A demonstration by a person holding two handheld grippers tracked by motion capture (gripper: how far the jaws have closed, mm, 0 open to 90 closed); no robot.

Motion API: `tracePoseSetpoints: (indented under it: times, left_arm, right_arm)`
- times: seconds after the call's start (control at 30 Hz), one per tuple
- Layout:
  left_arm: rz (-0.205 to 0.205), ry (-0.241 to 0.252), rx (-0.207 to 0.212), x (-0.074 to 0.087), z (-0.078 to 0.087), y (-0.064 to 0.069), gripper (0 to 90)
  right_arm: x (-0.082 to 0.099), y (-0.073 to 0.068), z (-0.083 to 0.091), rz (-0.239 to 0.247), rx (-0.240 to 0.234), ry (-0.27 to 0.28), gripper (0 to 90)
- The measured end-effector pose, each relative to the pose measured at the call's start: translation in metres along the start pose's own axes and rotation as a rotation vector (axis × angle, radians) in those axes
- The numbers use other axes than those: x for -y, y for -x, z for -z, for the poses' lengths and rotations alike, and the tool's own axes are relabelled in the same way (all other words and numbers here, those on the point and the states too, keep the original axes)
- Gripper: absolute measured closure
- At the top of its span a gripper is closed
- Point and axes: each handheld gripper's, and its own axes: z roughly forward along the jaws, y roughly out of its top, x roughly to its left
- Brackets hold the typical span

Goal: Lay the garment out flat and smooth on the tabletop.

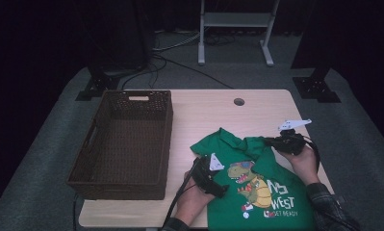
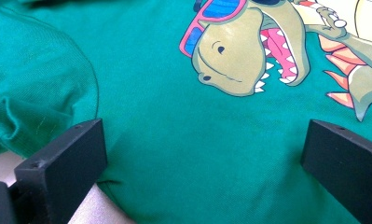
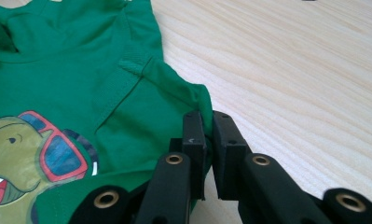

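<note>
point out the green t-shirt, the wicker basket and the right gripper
green t-shirt [image 1: 264,202]: high view, on the plain cloth beside the dinosaur print.
wicker basket [image 1: 166,139]: high view, on its right wall.
right gripper [image 3: 208,140]: right gripper view, between its fingertips, shut on the shirt's edge.

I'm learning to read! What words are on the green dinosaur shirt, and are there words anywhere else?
"WEST": big white letters on the green T-shirt, right of the dinosaur print, seen from the high view.
A line of larger characters above "WEST": too blurred to read.
A small line below "WEST": ends in something like "READY", the rest too small to tell.
Wicker basket and wooden table: no words.
</note>
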Motion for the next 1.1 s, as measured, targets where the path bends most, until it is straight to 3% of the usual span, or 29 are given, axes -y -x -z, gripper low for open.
tracePoseSetpoints:
  times: [1.1]
  left_arm:
    - [0.000,0.000,0.000,0.000,0.000,0.000,0.0]
  right_arm:
    - [-0.009,0.021,-0.005,-0.026,0.053,-0.016,86.0]
